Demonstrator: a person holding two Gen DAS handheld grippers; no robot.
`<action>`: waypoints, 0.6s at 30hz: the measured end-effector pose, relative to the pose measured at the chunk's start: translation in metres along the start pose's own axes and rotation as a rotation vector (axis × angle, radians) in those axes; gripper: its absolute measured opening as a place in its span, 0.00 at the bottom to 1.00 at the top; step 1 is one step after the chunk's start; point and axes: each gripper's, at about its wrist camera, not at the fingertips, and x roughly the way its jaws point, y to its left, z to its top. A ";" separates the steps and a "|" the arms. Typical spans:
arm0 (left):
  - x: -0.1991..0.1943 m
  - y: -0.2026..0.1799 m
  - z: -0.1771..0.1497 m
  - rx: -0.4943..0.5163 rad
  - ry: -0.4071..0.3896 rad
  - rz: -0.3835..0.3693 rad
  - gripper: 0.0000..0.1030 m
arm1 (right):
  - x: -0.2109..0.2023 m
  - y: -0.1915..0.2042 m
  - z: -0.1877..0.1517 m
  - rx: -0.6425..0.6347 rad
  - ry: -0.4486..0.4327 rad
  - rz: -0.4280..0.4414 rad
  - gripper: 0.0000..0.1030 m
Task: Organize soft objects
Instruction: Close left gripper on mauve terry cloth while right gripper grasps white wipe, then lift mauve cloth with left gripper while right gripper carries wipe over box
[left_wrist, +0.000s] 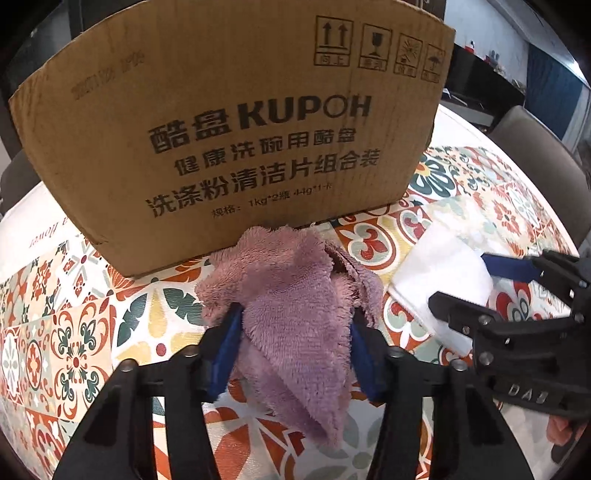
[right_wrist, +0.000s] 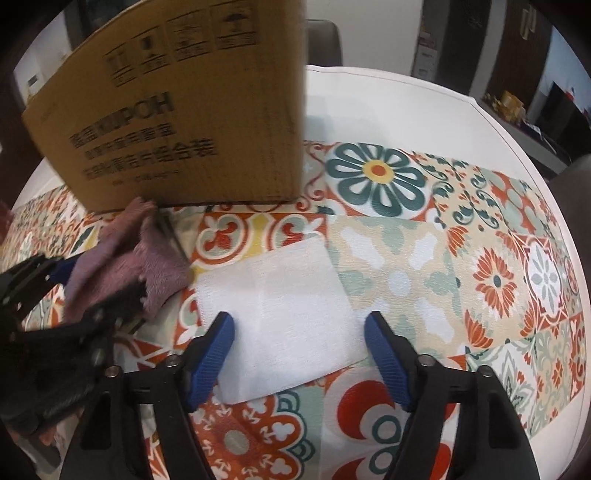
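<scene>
A: From the left wrist, the left gripper (left_wrist: 293, 328) pinched the purple cloth (left_wrist: 291, 295) by the cardboard box (left_wrist: 236, 129); loose folds could slip.

B: From the right wrist, the right gripper (right_wrist: 300, 332) stood released astride the white cloth (right_wrist: 280, 314), which lay flat on the patterned tablecloth (right_wrist: 461, 258); its pads might skid over.

Table: white round table (right_wrist: 406, 88), its edge curving across the far side
Cover: tile-patterned cloth (right_wrist: 480, 229) in orange, teal and yellow, spread over the table's middle
Seating: grey-brown chair (left_wrist: 535, 136) at the far right edge
Beyond: dark cabinet (right_wrist: 517, 48) against the wall, blue curtain (left_wrist: 554, 85) at right
</scene>
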 end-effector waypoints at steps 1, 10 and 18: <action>0.000 0.000 0.000 -0.009 -0.001 -0.004 0.44 | -0.001 0.002 -0.001 -0.006 -0.003 0.005 0.62; -0.013 0.014 -0.004 -0.085 -0.010 -0.026 0.22 | -0.016 0.024 -0.009 -0.017 -0.011 0.066 0.23; -0.036 0.011 -0.010 -0.100 -0.028 -0.025 0.21 | -0.028 0.014 -0.015 0.048 -0.026 0.147 0.14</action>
